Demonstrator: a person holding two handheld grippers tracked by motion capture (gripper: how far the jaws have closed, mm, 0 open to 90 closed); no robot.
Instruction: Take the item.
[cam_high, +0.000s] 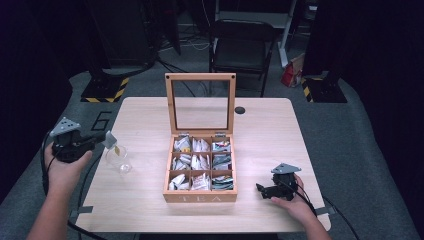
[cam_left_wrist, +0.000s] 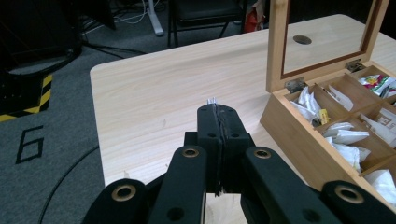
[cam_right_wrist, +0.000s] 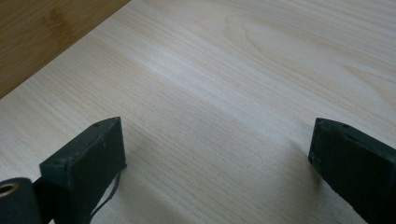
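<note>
One tea bag (cam_high: 109, 138) mostly hidden inside clamped left gripper (cam_left_wrist: 218, 109)

tea bag (cam_left_wrist: 213, 100): only a thin white edge peeks out past the tip of the closed left gripper (cam_left_wrist: 218, 112); the rest is hidden between the jaws.
glass (cam_high: 120, 159): see-through and faint in the high view, so its rim is hard to make out.
packets in the tea box (cam_high: 200, 196): too small in the high view to read any words.
tea box, left gripper view: cut off by the right edge and the bottom edge.
chair (cam_high: 243, 42): dark, and its top is cut off at the far edge.
right gripper (cam_right_wrist: 215, 154): both jaws are cut off at the bottom edge.
</note>
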